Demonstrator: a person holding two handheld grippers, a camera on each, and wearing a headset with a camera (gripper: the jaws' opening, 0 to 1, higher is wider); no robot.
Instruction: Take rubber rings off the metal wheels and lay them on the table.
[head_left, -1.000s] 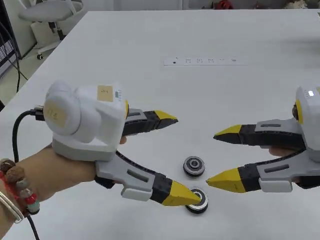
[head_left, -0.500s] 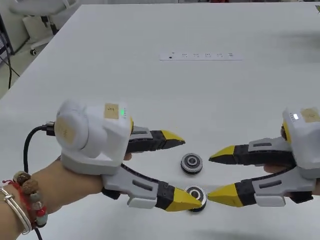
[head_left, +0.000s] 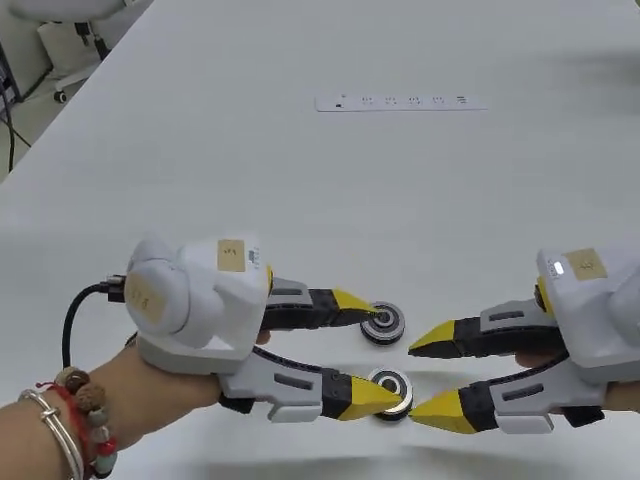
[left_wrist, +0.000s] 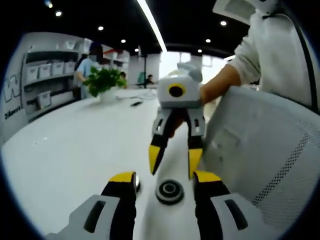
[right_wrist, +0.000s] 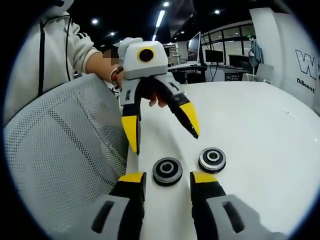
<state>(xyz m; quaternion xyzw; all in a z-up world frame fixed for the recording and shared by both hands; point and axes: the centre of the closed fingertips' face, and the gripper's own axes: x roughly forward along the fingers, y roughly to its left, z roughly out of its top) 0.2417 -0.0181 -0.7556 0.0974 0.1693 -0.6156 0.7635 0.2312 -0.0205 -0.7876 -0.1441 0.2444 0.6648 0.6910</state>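
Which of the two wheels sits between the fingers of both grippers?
The near wheel, centred between the fingers in both gripper views; the far wheel lies off to one side.

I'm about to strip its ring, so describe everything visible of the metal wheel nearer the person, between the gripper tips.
The nearer metal wheel is round: a silvery hub with a dark centre hole, its black rubber ring still on. It lies flat on the white table, apart from the second wheel beyond it, between the open left hand-held gripper and right hand-held gripper. In the head view the left one's yellow tip overlaps its edge; whether it touches cannot be told.
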